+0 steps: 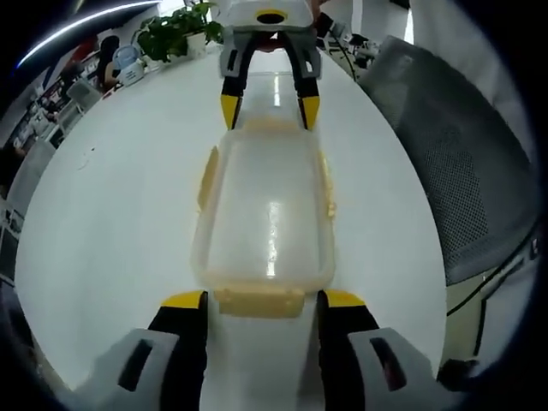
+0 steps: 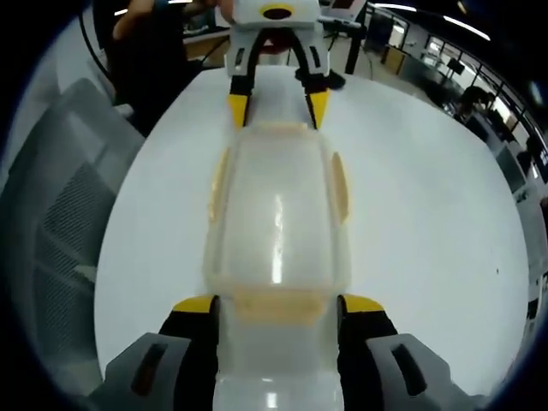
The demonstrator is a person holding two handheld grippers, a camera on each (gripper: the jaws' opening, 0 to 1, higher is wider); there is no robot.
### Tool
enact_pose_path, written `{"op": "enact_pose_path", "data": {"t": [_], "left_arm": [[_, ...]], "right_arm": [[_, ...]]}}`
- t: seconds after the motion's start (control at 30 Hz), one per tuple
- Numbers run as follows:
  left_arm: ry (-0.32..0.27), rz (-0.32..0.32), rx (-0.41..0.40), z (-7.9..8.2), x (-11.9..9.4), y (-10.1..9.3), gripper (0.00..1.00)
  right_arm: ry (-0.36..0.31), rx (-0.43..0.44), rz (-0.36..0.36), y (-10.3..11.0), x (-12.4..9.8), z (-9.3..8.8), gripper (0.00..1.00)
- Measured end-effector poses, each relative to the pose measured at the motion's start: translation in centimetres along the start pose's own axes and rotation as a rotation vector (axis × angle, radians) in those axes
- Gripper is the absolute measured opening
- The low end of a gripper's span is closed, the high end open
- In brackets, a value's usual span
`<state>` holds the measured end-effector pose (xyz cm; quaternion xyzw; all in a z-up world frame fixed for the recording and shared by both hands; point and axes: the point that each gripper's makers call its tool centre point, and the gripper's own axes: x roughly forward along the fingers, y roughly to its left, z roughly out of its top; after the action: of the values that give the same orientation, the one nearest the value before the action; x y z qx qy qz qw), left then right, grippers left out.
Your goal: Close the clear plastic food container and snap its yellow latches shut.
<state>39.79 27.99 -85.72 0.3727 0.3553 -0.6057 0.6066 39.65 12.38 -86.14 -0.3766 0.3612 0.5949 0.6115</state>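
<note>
Container [image 1: 265,214] lid on, lying on white table [image 1: 120,214] | left gripper [image 1: 261,301] and right gripper [image 2: 278,306] spread, straddling opposite end latches | guessing they're lined up to press them.

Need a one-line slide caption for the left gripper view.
Left gripper and right gripper bracket opposite ends of the lidded clear container on the white table.

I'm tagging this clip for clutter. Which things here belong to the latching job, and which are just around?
Job:
clear container, lid on, lying on the white table
yellow end latch
left gripper, open at one end
right gripper, open at the other end

Just around:
potted plant
grey mesh chair
</note>
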Motion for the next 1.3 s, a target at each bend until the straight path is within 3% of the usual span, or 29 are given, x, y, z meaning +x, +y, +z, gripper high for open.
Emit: {"op": "enact_pose_path", "data": {"t": [0.1, 0.13, 0.77, 0.97, 1.3], "left_arm": [[-0.002, 0.002, 0.012, 0.1, 0.06, 0.13, 0.45], [0.001, -0.014, 0.004, 0.05, 0.1, -0.17, 0.42], [0.028, 0.006, 0.018, 0.1, 0.16, -0.25, 0.4], [0.083, 0.012, -0.001, 0.11, 0.29, -0.37, 0.39], [0.088, 0.04, -0.024, 0.01, 0.03, -0.36, 0.38]], "right_arm": [[0.011, -0.002, 0.017, 0.11, -0.15, -0.28, 0.47], [0.013, -0.001, 0.023, 0.24, -0.16, -0.34, 0.4], [0.034, 0.005, 0.027, 0.38, -0.05, -0.28, 0.4], [0.038, 0.007, 0.026, 0.41, -0.08, -0.29, 0.39], [0.026, 0.013, 0.013, 0.33, -0.13, -0.29, 0.38]]}}
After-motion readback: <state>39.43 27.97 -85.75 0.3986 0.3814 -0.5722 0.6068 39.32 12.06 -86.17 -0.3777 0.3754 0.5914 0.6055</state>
